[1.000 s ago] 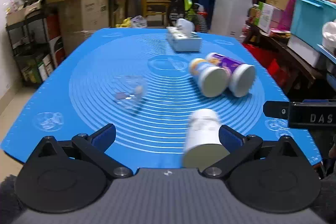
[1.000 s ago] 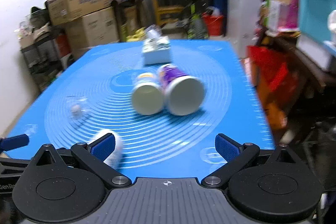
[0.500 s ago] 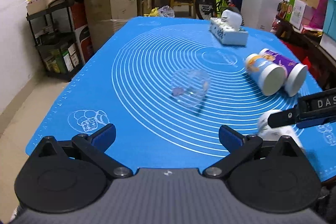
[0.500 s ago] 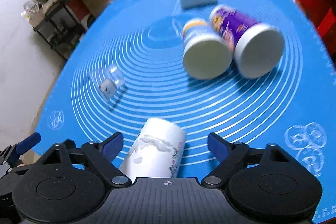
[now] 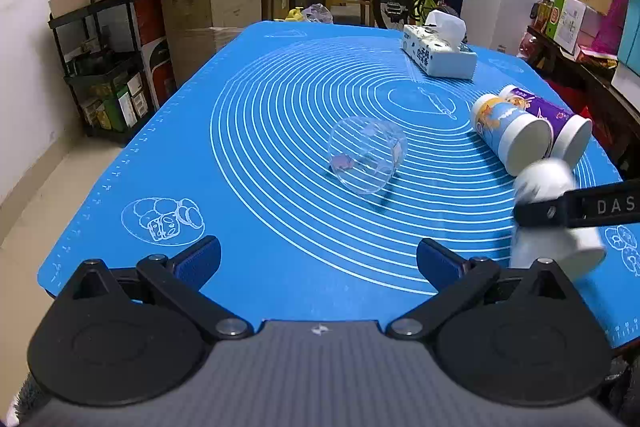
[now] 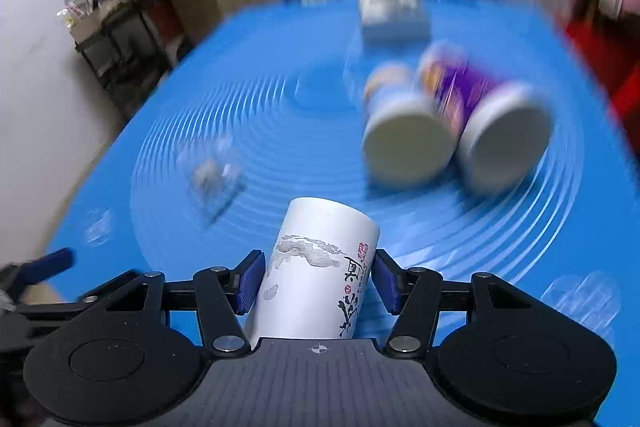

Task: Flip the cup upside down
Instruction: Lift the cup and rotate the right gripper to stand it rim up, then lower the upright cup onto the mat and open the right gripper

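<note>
Storage-room clutter behind, blue ring-printed mat [image 5: 280, 131] covering the worktop.

Right gripper [image 6: 318, 281]: both blue pads pressed against the sides of 1 white cup [image 6: 320, 267], clamped on it. Cup has grey and black ink print with a red stamp, is tilted, flat white end pointing away from the camera. In the left wrist view the same cup [image 5: 556, 223] is a blurred white shape at the right mat edge with the right gripper's black finger across it.

Left gripper [image 5: 318, 261]: fingers spread wide, nothing between them, above the near mat edge.

Count on the mat beyond the grippers:
- 1 clear glass cup [image 5: 366, 155], on its side near mat centre, well apart from both grippers.
- 2 canisters lying side by side and touching, white ends toward the camera: 1 blue-labelled [image 5: 506, 129], 1 purple-labelled [image 5: 560, 125].
- 1 tissue box [image 5: 438, 53] at the far end, tissue sticking up.

Right wrist view is motion-blurred except the held cup.
</note>
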Tool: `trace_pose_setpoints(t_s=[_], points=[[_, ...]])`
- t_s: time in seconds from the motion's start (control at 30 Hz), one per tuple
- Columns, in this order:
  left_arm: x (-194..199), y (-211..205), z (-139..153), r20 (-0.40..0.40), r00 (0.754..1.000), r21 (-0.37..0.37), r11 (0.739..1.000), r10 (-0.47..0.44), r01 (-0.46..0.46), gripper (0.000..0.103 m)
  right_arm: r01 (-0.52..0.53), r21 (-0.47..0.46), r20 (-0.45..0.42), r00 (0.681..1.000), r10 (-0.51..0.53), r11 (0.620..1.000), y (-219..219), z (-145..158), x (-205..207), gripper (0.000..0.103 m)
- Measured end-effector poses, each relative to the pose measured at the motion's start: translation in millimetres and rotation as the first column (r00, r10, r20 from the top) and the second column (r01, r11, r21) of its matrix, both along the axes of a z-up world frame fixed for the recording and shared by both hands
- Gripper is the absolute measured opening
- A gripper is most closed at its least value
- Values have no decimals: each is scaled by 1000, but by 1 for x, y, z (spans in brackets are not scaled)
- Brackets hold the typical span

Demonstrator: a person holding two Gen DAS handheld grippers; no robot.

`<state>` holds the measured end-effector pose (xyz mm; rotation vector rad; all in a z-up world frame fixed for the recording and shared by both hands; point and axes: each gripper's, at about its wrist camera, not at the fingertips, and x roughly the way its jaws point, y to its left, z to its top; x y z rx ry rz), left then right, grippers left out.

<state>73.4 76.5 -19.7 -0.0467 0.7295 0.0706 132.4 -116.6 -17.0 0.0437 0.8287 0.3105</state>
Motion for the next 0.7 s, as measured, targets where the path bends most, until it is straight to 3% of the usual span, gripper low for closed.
trace_pose_setpoints(t_s=[0.13, 0.33, 0.47, 0.7], points=[[0, -3, 0, 11, 1000, -11, 1000, 5, -5, 103, 48, -101, 256, 967, -21, 994, 4, -8, -24, 62], [-3, -10, -2, 29, 1000, -15, 1000, 1, 0, 103, 84, -192, 448, 894, 11, 978, 5, -35, -52, 62], [-5, -14, -4, 37, 999, -5, 1000, -10, 10, 103, 72, -234, 471, 881, 48, 970, 9, -37, -68, 63], [-10, -20, -6, 35, 999, -9, 1000, -30, 30, 103, 53, -179, 389, 921, 21, 982, -5, -36, -81, 62]])
